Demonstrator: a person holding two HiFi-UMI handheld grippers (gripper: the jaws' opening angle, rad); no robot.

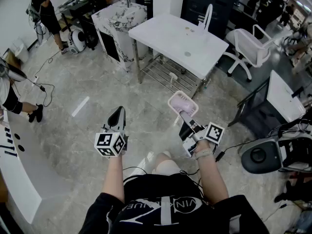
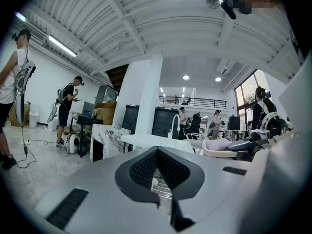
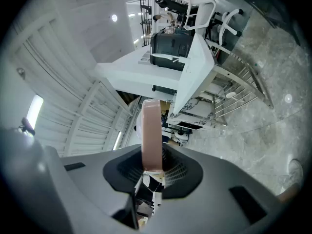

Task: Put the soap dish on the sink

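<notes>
Pink soap dish (image 1: pixel 183 103), pinched by rim in right gripper (image 1: pixel 185 116), left gripper (image 1: pixel 117 115) closed empty; edge hold may slip before sink (image 1: pixel 122 18).

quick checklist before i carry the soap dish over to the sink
1. Right claw gripping the soap dish: ok, jaws clamped on its rim.
2. Dish held open side up: ok in the head view.
3. Left claw free: ok, shut on nothing.
4. Sink in sight: ok, the marble-patterned unit across the floor, left of the white table.
5. Free spot on the sink top: cannot tell from here.
</notes>
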